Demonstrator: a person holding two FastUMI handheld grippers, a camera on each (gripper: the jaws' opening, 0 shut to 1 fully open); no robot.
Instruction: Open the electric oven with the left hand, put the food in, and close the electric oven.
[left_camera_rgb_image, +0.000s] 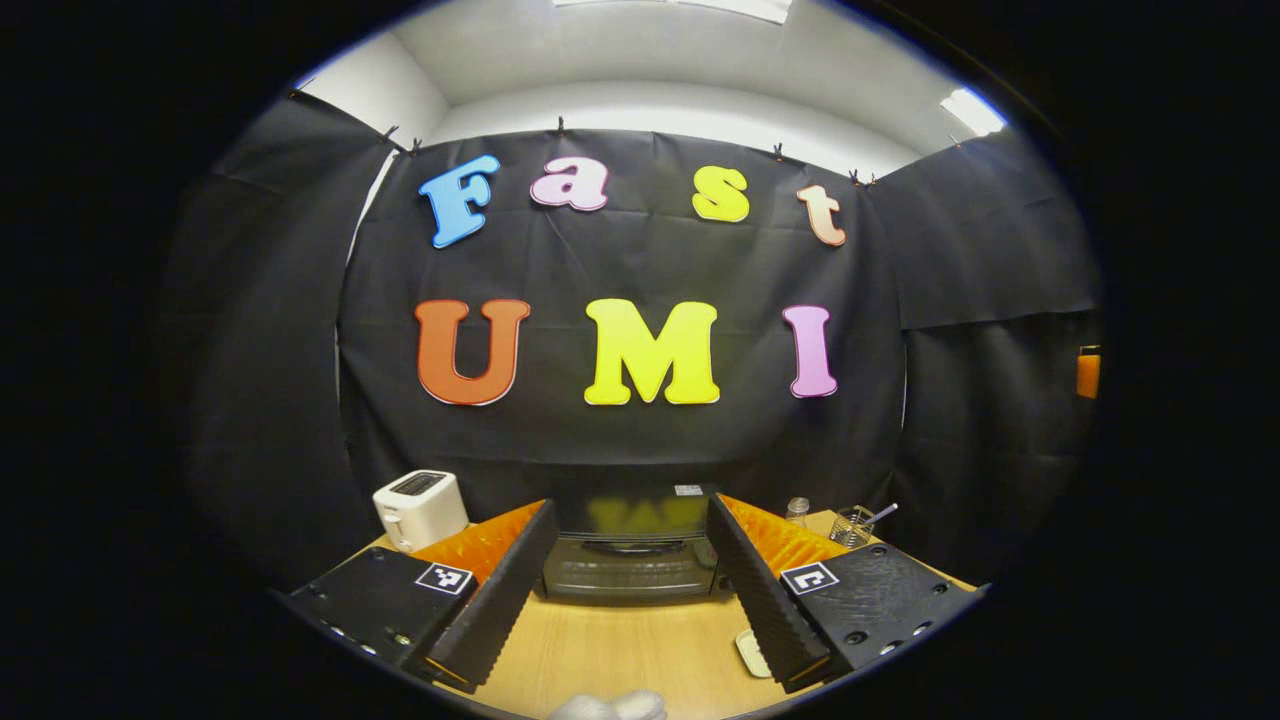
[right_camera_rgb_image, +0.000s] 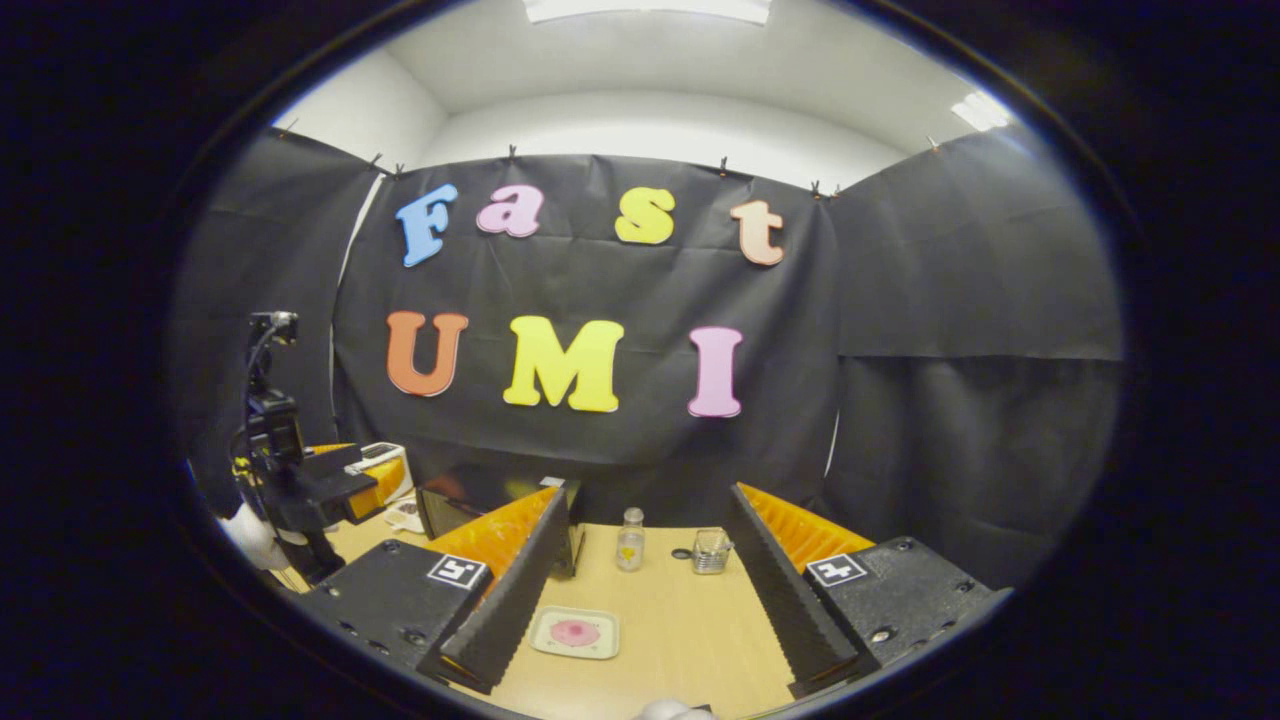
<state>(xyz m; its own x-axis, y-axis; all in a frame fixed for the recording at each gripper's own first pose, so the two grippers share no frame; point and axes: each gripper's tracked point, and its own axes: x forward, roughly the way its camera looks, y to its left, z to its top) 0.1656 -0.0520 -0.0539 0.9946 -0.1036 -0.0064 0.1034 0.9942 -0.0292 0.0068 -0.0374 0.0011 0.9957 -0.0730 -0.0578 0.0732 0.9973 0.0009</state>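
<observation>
With the left gripper (left_camera_rgb_image: 632, 590) held apart and aimed at the closed oven (left_camera_rgb_image: 630, 545) at the table's (left_camera_rgb_image: 620, 650) far edge, its door handle should be approached squarely and hooked from above.

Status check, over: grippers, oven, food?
Left gripper open, facing shut oven. Right gripper open above food tray. Nothing between.

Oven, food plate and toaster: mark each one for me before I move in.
Oven (left_camera_rgb_image: 628, 570): left gripper view, on its closed front door.
Food plate (right_camera_rgb_image: 575, 633): right gripper view, on the pink food at its middle.
Toaster (left_camera_rgb_image: 420, 508): left gripper view, on its white side.
</observation>
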